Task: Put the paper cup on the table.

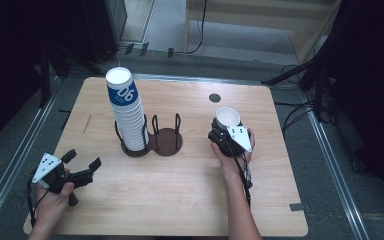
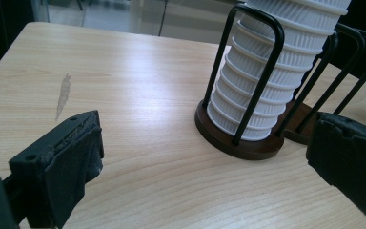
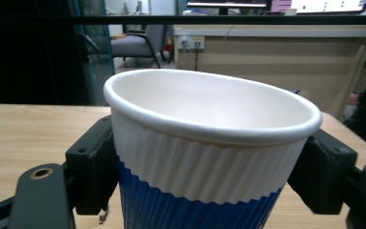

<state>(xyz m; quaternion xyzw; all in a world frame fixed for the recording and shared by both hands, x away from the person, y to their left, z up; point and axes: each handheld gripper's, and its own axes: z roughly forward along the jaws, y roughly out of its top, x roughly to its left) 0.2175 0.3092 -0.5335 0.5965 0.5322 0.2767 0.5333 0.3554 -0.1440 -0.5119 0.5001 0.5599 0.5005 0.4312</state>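
Wooden table, right gripper clamping single paper cup upright right of cup holder and tall cup stack, probably setting it down; left gripper idling near-left, jaws apart; next needing release onto tabletop.

black grippers, grey three-cornered plates

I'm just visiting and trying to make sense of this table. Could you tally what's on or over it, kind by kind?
Cup stacks: 1, the tall stack of cups, too many to count singly
Single cups: 1, the paper cup held in the right gripper
Cup holders: 1, the two-ring cup holder
Grippers: 2, counting the open left gripper
Total: 5
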